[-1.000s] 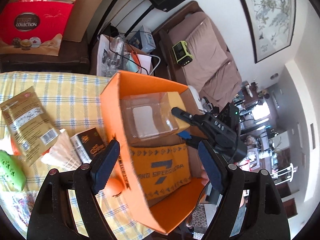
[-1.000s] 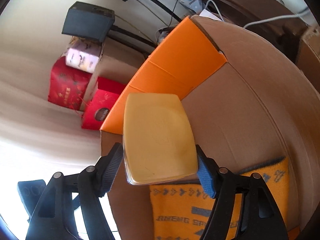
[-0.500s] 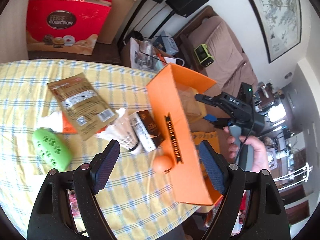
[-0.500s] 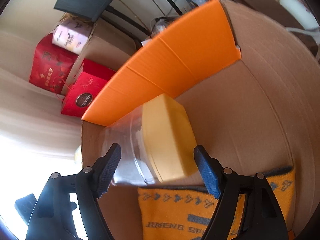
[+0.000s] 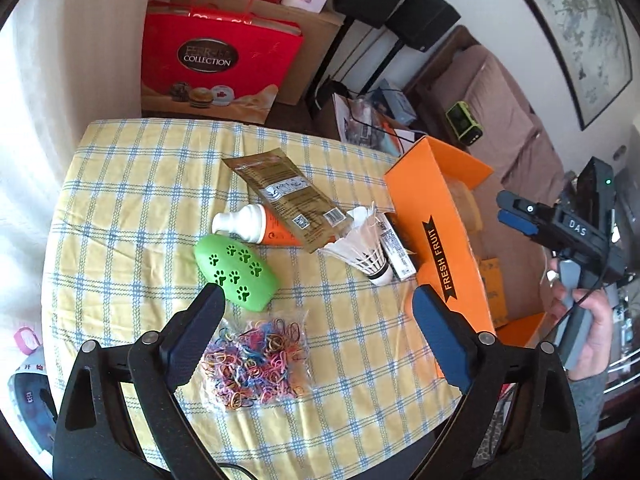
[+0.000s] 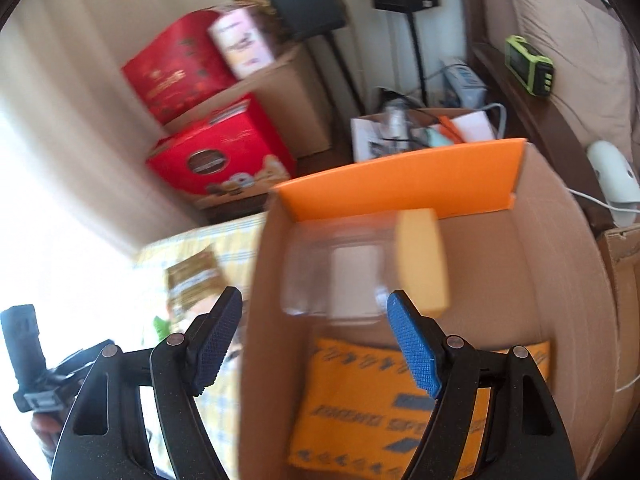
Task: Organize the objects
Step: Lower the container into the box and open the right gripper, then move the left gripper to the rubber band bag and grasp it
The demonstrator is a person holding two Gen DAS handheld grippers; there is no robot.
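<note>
A yellow checked tablecloth (image 5: 132,184) carries the clutter — green paw-print case (image 5: 236,272), shuttlecock (image 5: 362,250), bag of coloured rubber bands (image 5: 256,364). The left gripper (image 5: 316,344) hovers above the bands, jaws apart. The right gripper (image 6: 314,340), spread and empty, hangs over the orange box (image 6: 400,184), where a clear yellow-lidded container (image 6: 360,268) lies on its side.

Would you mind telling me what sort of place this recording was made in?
Most likely a home living room: a brown sofa, a framed painting on the wall, and a table with a checked tablecloth.
</note>
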